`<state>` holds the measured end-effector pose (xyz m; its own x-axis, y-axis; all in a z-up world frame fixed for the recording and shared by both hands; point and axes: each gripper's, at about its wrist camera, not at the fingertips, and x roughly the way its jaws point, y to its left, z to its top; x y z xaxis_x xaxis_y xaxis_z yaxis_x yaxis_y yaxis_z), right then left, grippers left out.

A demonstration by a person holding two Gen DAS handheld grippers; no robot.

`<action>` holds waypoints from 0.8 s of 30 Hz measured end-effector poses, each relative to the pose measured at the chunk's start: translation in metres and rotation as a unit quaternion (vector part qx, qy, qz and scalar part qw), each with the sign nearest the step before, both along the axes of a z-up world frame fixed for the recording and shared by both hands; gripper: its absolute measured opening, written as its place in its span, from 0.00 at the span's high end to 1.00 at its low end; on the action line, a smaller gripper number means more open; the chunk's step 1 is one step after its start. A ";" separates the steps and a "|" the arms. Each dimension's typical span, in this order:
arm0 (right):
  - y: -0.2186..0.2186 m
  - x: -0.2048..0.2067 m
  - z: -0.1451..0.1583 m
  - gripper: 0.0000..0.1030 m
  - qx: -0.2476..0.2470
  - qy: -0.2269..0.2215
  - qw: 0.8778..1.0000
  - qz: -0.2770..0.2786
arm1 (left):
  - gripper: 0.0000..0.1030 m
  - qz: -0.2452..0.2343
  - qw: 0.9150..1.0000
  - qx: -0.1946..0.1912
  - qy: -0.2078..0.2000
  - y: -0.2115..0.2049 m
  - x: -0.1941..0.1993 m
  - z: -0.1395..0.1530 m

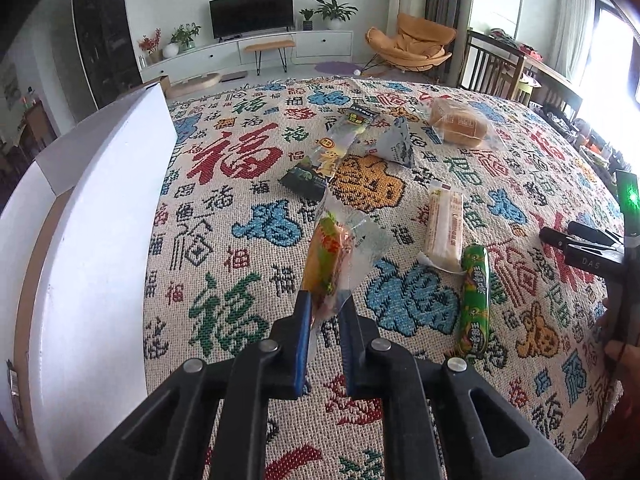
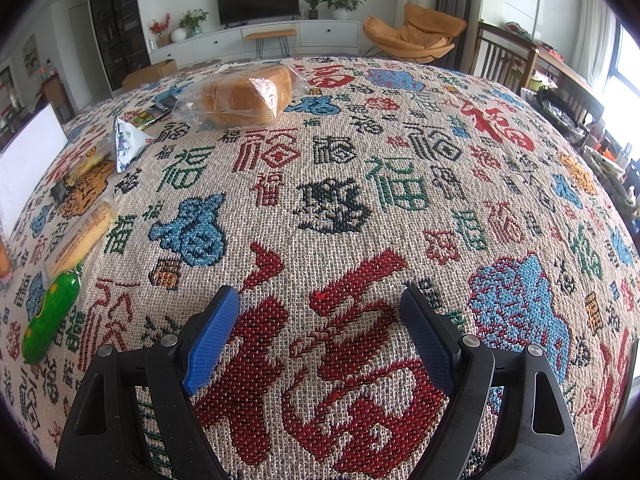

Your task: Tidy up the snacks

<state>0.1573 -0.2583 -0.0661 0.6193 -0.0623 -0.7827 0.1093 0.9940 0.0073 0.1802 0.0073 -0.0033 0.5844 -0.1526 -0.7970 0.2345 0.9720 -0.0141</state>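
Note:
My left gripper (image 1: 325, 304) is shut on an orange snack in a clear wrapper (image 1: 328, 264) and holds it above the patterned cloth (image 1: 224, 248). A white cardboard box (image 1: 92, 248) stands to its left. On the cloth lie a green sausage (image 1: 475, 300), a pale wafer pack (image 1: 444, 228), a blue-white triangular pack (image 1: 396, 144), a long cartoon-printed pack (image 1: 332, 152) and a bagged bread loaf (image 1: 460, 122). My right gripper (image 2: 320, 304) is open and empty above the cloth (image 2: 400, 184). The bread loaf (image 2: 244, 96) and the green sausage (image 2: 50, 316) show in its view.
The right gripper's body (image 1: 588, 252) sits at the right edge of the left wrist view. The box's white flap (image 2: 28, 160) is at the far left of the right wrist view. Beyond the cloth are a TV stand, an orange chair (image 1: 416, 44) and wooden chairs.

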 end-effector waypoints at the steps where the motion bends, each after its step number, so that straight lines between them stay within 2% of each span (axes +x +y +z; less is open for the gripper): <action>1: 0.000 0.000 0.000 0.17 0.000 0.000 1.000 0.000 | 0.88 0.001 1.000 0.003 -0.002 0.000 -0.002 0.000; 9: 0.000 0.000 0.000 0.17 0.000 0.000 1.000 0.000 | 0.88 0.005 1.000 0.022 -0.017 -0.004 -0.011 0.005; 20: 0.000 0.001 0.001 0.17 0.003 0.008 1.000 -0.006 | 0.88 0.011 1.000 0.009 -0.024 0.004 -0.017 0.017; 22: 0.003 0.007 0.007 0.17 0.035 0.046 0.998 -0.026 | 0.88 0.014 1.000 -0.002 -0.026 0.010 -0.022 0.020; 24: 0.018 0.013 0.018 0.18 0.132 0.062 0.989 0.003 | 0.88 0.018 0.999 -0.013 -0.027 0.016 -0.026 0.023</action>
<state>0.1700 -0.2404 -0.0481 0.5173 0.1579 -0.8411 0.1187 0.9601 0.2533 0.1544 0.0229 0.0199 0.6323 -0.1501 -0.7600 0.1997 0.9795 -0.0273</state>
